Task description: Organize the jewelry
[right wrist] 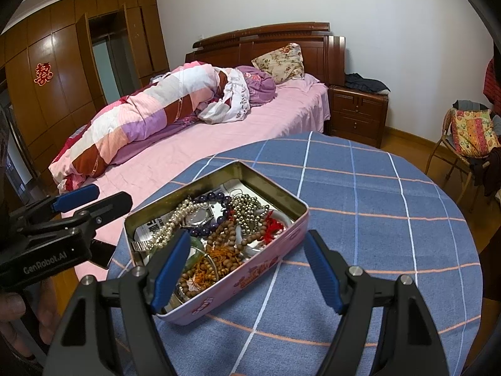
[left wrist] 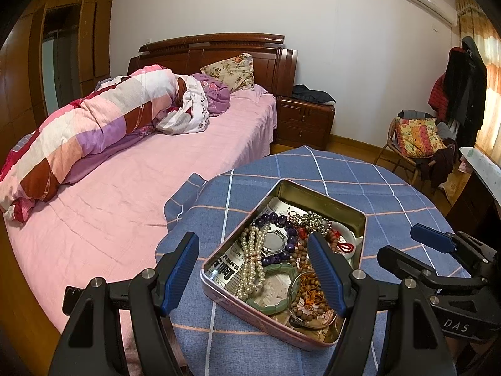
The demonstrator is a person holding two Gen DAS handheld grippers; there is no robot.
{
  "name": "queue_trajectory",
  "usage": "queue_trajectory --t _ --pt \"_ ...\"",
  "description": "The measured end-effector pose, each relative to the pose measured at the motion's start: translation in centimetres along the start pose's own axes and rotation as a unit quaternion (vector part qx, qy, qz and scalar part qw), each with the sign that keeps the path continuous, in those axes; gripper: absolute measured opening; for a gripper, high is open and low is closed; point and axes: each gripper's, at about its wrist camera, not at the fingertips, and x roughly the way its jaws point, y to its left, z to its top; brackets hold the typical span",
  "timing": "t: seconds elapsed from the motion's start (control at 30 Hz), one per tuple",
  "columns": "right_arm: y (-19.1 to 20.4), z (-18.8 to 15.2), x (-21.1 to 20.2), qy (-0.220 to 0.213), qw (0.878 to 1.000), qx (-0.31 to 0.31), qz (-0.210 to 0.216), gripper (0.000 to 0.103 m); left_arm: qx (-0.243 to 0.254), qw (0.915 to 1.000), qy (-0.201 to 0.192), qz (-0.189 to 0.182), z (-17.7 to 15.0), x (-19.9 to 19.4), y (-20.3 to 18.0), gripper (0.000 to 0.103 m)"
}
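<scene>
- A pink tin (left wrist: 283, 258) is seen on the blue checked cloth of the counter (right wrist: 375, 219), near the edge that faces the bed (left wrist: 125, 188).
- The tin is filled with a pearl strand (left wrist: 250, 263), a purple bead bracelet (left wrist: 281, 222), a watch (left wrist: 273, 242), wooden beads (right wrist: 225, 235) and a green bangle (left wrist: 275, 305).
- The left gripper (left wrist: 255, 277) is held spread over the tin's near end, nothing pinched.
- The right gripper (right wrist: 247, 269) is likewise spread wide and empty, above the tin's near corner.
</scene>
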Motion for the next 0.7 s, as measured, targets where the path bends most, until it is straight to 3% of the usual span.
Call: queue_trajectory --t 0.7 --pt "-0.03 -0.22 0.32 0.007 1.0 -0.006 -0.001 0.079 -0.003 0.9999 -0.001 0.015 0.03 0.35 0.64 0.072"
